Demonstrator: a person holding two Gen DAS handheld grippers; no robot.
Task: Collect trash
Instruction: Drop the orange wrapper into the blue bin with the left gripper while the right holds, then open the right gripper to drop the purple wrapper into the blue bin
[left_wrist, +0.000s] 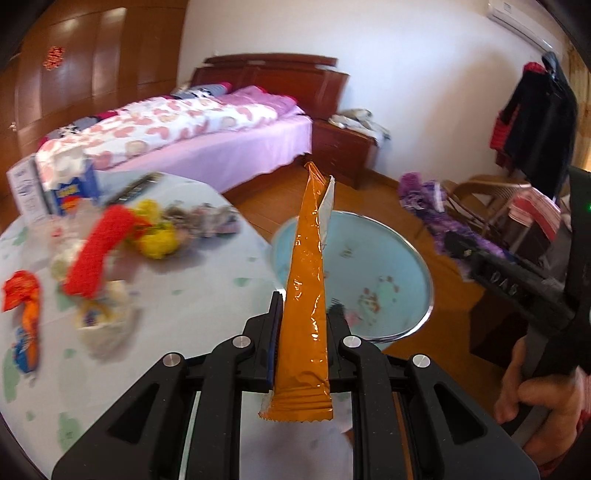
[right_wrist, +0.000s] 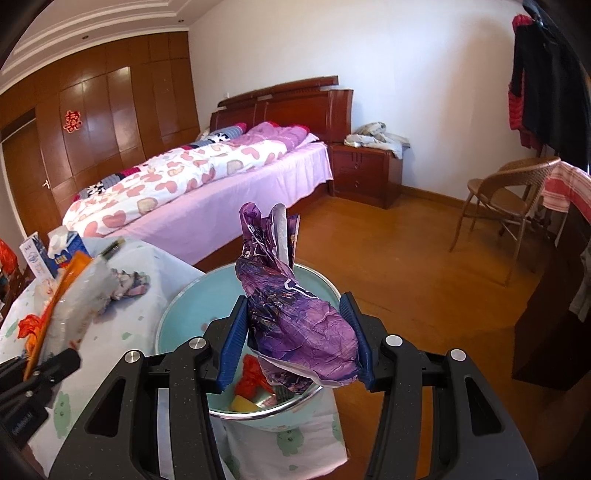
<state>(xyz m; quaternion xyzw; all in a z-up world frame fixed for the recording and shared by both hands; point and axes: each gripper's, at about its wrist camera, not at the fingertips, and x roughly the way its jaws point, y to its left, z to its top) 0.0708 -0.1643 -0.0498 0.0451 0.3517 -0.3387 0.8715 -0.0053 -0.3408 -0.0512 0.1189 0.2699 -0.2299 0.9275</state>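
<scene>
My left gripper (left_wrist: 303, 317) is shut on a long orange wrapper (left_wrist: 306, 295) that stands upright between its fingers, over the table edge beside the light blue basin (left_wrist: 399, 266). My right gripper (right_wrist: 295, 325) is shut on a crumpled purple wrapper (right_wrist: 295, 314), held above the same basin (right_wrist: 177, 314). The basin holds red and yellow scraps (right_wrist: 251, 384). More trash lies on the table: a red wrapper (left_wrist: 96, 254), a yellow one (left_wrist: 157, 236), and an orange-blue one (left_wrist: 26, 325). The left gripper with its orange wrapper (right_wrist: 55, 306) shows at the left of the right wrist view.
The table (left_wrist: 207, 295) has a pale floral cloth. Blue and white cartons (left_wrist: 55, 188) stand at its far side. A bed (right_wrist: 221, 177), nightstand (right_wrist: 365, 173), wicker chair (right_wrist: 509, 195) and wood floor lie beyond. A dark cabinet (right_wrist: 554, 325) stands at the right.
</scene>
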